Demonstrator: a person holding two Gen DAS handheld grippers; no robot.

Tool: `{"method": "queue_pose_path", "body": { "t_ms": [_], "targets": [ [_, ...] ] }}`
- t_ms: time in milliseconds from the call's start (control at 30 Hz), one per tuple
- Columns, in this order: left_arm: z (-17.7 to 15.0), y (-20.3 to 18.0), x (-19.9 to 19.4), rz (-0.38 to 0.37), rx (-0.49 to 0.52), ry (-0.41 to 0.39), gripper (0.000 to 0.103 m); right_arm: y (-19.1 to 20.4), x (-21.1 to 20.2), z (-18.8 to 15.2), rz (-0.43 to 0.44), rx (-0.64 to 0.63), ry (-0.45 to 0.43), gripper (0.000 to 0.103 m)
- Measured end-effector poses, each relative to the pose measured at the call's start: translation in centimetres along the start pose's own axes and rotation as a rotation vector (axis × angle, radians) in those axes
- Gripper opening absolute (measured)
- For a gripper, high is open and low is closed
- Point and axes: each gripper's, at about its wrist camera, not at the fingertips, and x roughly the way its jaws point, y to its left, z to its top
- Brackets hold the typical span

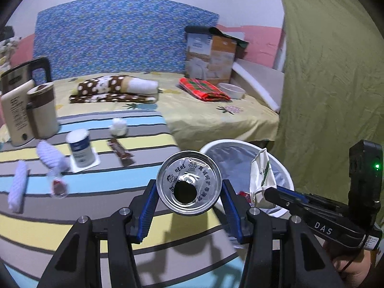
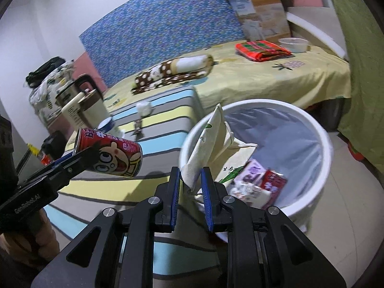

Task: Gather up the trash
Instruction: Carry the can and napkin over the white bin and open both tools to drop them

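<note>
My left gripper is shut on an opened red drink can, its silver top facing the camera, held above the striped table near its right edge. The can also shows in the right wrist view, lying sideways in the left gripper. My right gripper is shut on a white paper bag with green print, held over the near rim of the white trash bin. The bag also shows in the left wrist view, in the right gripper. Several wrappers lie in the bin.
On the striped table lie a brown snack wrapper, a crumpled tissue, a white jar, two white rolls and a soymilk maker. Behind is a bed with a box and bowl.
</note>
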Motion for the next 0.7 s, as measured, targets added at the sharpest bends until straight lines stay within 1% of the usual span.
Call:
{"method": "queue_pose_path", "body": {
  "t_ms": [167,400,700],
  "targets": [
    [0.6,-1.8,1.8,-0.036,0.027,0.016,0.052,-1.8,-0.3,-0.1,-0.024,0.032,-0.002,0.020],
    [0.9,-3.8,4.2,-0.079,0.056,0.039,0.052,-3.0,-0.1,-0.2,-0.041,0.060,0.006,0.020],
    [0.6,-5.2,7.2,-0.123,0.084,0.081,0.052,-4.2,0.5,-0.3,-0.055,0.081,0.031,0.020]
  ]
}}
